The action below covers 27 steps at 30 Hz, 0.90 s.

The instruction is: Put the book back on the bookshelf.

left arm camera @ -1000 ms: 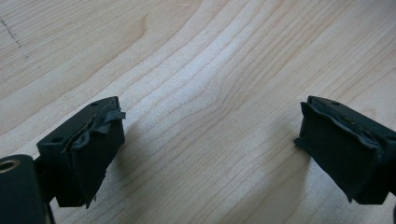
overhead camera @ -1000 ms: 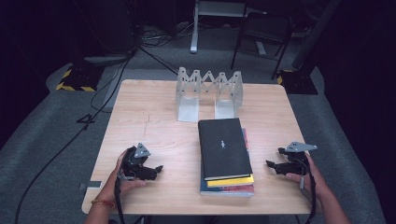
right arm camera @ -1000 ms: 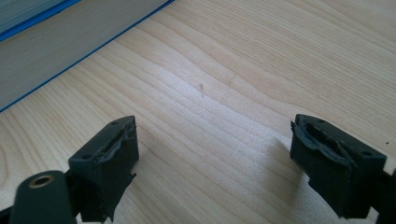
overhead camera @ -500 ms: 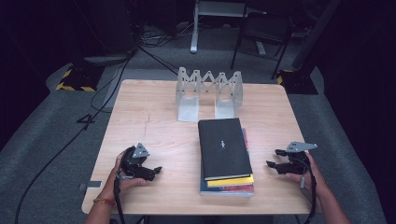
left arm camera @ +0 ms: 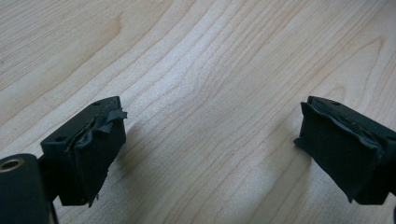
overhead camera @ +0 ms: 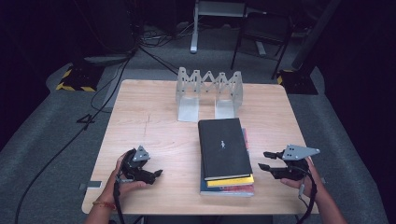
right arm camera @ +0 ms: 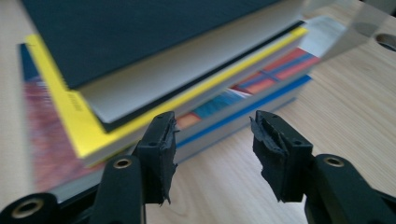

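The right tongs [overhead camera: 267, 166] stand half open just to the right of the stack of books [overhead camera: 225, 156], jaws level and aimed at its near right corner; they have just been closing, and nothing is between them yet. In the right gripper view those tongs [right arm camera: 212, 140] face the corner without touching it, bare surface showing in the gap. The left tongs [overhead camera: 156, 173] rest low to the left of the stack, well apart from it, jaws spread wide over bare wood; in the left gripper view the tongs [left arm camera: 210, 140] hold nothing and touch nothing.

The stack lies flat on the surface [overhead camera: 149, 121], at its middle and towards the near edge: a black hardcover [overhead camera: 223, 147] on top, a yellow book [right arm camera: 70, 112] under it, and a blue-edged book [right arm camera: 243, 114] at the bottom. The books look stiff and fairly heavy, and the black cover looks smooth, so it may slide on the one below when pushed sideways. The best hold is likely on the overhanging edge of the top book, near a corner, pinching cover and pages together; a hold at one corner alone may let the book droop.

Beyond the stack, just behind its far end, stands a grey metal book rack [overhead camera: 208, 91], empty.
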Each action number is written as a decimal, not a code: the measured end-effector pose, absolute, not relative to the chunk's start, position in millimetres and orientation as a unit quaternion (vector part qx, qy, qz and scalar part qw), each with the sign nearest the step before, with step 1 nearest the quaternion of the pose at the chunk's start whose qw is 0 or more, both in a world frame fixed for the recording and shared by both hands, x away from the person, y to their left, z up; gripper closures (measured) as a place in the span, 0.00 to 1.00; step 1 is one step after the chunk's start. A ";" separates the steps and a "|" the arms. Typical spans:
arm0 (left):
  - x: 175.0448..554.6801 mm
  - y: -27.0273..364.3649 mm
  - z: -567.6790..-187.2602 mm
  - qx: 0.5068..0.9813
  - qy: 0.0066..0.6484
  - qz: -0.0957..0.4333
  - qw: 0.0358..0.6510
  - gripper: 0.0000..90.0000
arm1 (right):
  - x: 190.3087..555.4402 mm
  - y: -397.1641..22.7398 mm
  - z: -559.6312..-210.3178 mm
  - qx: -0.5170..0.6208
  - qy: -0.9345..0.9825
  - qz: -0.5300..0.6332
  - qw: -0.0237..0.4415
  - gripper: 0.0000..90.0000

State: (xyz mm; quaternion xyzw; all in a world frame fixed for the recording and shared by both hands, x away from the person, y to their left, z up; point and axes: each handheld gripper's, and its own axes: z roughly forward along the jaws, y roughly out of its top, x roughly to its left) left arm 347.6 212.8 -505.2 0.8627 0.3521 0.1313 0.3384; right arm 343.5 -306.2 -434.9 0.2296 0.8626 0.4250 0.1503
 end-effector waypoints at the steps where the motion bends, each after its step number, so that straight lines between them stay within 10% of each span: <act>1: 347.4 212.2 -505.4 0.862 0.354 0.132 0.339 0.08 | 340.9 -303.5 -432.6 0.223 0.865 0.425 0.144 0.57; 27: 349.5 205.4 -505.0 0.864 0.352 0.128 0.338 0.07 | 333.6 -266.3 -434.6 0.197 0.878 0.432 0.063 0.34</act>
